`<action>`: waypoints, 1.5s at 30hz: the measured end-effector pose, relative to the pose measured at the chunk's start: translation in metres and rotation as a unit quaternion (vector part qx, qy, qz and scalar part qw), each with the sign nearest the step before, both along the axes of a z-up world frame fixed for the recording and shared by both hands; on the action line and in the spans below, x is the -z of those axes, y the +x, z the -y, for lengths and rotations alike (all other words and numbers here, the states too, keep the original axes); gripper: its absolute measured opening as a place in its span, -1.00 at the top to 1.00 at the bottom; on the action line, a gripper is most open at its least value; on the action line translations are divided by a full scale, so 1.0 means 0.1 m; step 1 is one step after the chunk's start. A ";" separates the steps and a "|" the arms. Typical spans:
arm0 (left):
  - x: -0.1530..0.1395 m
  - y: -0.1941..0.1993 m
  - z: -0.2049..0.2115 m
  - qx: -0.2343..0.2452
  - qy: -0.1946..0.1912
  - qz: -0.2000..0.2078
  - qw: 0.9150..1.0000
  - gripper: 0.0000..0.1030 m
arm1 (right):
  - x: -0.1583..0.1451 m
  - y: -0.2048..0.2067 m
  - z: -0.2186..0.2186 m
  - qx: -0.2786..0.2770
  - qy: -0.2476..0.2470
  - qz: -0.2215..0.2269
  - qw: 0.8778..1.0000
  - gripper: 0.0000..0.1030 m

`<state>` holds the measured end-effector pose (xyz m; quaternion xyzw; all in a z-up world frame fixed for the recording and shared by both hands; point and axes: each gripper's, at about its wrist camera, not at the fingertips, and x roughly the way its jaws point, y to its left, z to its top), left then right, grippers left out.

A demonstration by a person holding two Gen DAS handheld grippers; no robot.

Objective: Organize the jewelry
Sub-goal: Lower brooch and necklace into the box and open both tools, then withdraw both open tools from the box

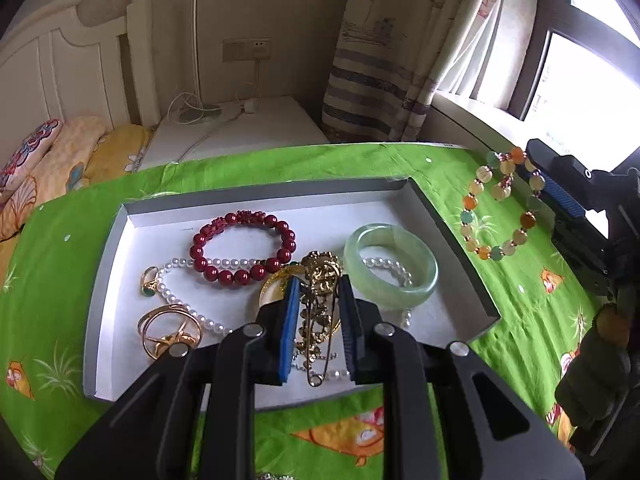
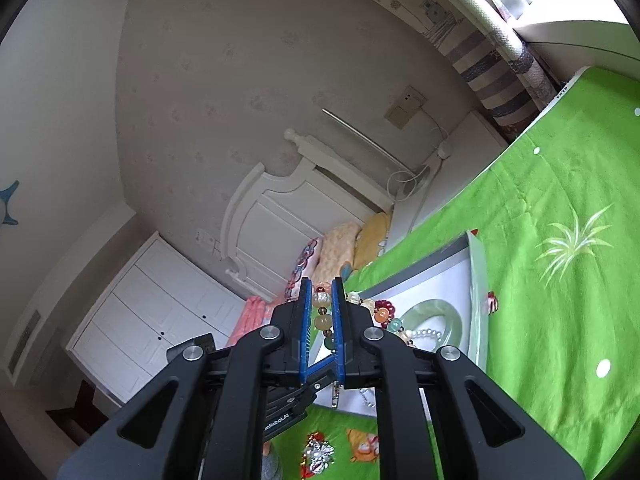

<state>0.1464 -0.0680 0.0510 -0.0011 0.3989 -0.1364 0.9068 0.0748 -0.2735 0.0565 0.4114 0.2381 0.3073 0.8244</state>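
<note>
The left gripper (image 1: pixel 320 292) hangs low over the near edge of the white tray (image 1: pixel 248 208), its blue pads apart on either side of a gold brooch (image 1: pixel 320 280) that lies in the tray; whether the pads touch it cannot be told. Just right of the brooch rests a pale green jade bangle (image 1: pixel 390 264), lying over a strand of the pearl necklace (image 1: pixel 180 300). Farther in, a dark red bead bracelet (image 1: pixel 244 248) lies on the pearls. At the tray's left sit a gold ring with a green stone (image 1: pixel 149 280) and, nearer, a gold openwork ornament (image 1: pixel 170 332).

The right gripper (image 2: pixel 322 292) is clamped on a multicoloured bead bracelet (image 2: pixel 323 322), whose beads are pinched between its blue pads. From the left wrist view this bracelet (image 1: pixel 500 208) hangs as a loop from that gripper (image 1: pixel 536 176), right of the tray and above the green patterned cloth (image 1: pixel 280 164).
</note>
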 end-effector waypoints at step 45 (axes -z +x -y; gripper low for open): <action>0.21 -1.31 -1.30 -0.118 -0.095 0.021 0.988 -0.86 | -0.01 -0.82 -0.91 -0.098 -0.205 0.004 0.974 -0.16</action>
